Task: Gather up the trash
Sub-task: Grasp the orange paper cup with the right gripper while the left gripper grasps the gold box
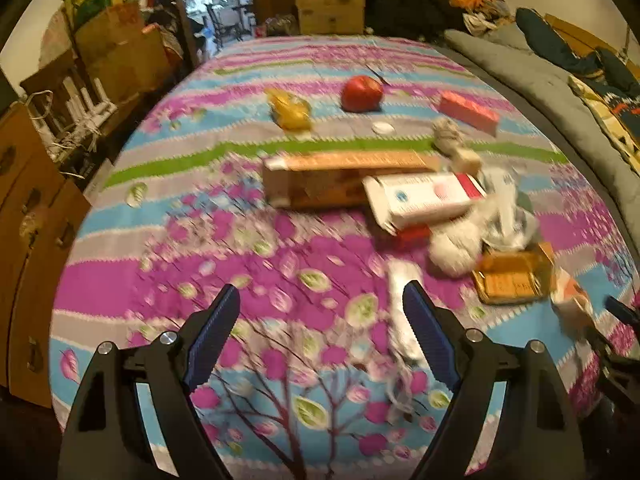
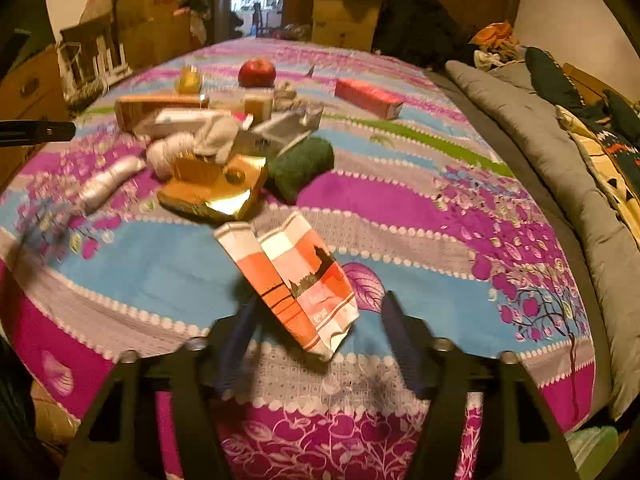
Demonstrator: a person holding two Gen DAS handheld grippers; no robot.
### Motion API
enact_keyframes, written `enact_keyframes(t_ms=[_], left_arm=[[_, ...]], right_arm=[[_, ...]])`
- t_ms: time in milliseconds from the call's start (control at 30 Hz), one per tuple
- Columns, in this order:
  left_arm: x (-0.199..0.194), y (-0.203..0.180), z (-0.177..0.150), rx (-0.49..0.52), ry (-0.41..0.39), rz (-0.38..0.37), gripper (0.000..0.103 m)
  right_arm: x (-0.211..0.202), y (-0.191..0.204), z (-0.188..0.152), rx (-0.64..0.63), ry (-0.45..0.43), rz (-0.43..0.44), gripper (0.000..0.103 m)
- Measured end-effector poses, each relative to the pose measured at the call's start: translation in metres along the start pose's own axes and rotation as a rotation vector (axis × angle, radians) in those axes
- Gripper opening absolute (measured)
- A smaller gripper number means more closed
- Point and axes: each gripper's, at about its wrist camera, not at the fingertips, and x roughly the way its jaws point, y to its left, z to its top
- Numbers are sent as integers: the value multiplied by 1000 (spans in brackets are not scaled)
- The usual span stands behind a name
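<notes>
Left tool (image 1: 320, 332): jaws wide, nothing between them, above the patterned bedspread (image 1: 168, 240); a white crumpled wrapper (image 1: 402, 308) lies just beside its right finger. Right tool (image 2: 320, 328): jaws part-way apart with the orange-and-white carton (image 2: 292, 280) between them; the blurred fingers appear apart from the carton, contact not confirmed. The carton lies tilted on the bed, torn open on one face. Behind it, a trash cluster: gold foil box (image 2: 216, 188), dark green bundle (image 2: 300, 164), white crumpled paper (image 2: 172, 152), long brown box (image 1: 344, 180); farther back, red apple (image 2: 257, 72), pink box (image 2: 368, 98), yellow wrapper (image 1: 290, 110).
</notes>
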Motion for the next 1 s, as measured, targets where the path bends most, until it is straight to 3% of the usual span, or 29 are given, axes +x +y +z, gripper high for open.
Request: enact_keyframes(t_ms=[33,67,100,267,367,567,667,900,933,1000], left_arm=[[0,-6,-4,15,6,-10,80],[0,-11,-6,27,8,-17,80],[0,-21,-9,54,11,-35,80],[-3,-71,-13,234,6,-146,80],[6,-107,-8,425,42,-268,80],[23,-163,-14,894,-11,-290,83],[36,-176,-11,1029,18,-317,83],[69,-183,3,1082,161,-424,80],[71,-182,7,1065,183,-439,75],[73,-177,18,1010,183,-418,49]], right_arm=[[7,-1,0,-4,20,0,38],[10,-1,-1,4,31,9,17],[12,-4,-2,25,42,25,12],[-10,-19,-9,125,6,51,12],[-34,-33,-17,220,-14,87,12],[-73,-56,-36,365,-35,128,12],[-87,-60,-43,391,-49,122,12],[-97,-66,-52,424,-48,127,12],[-97,-66,-53,426,-46,128,12],[-94,-66,-54,429,-44,129,12]])
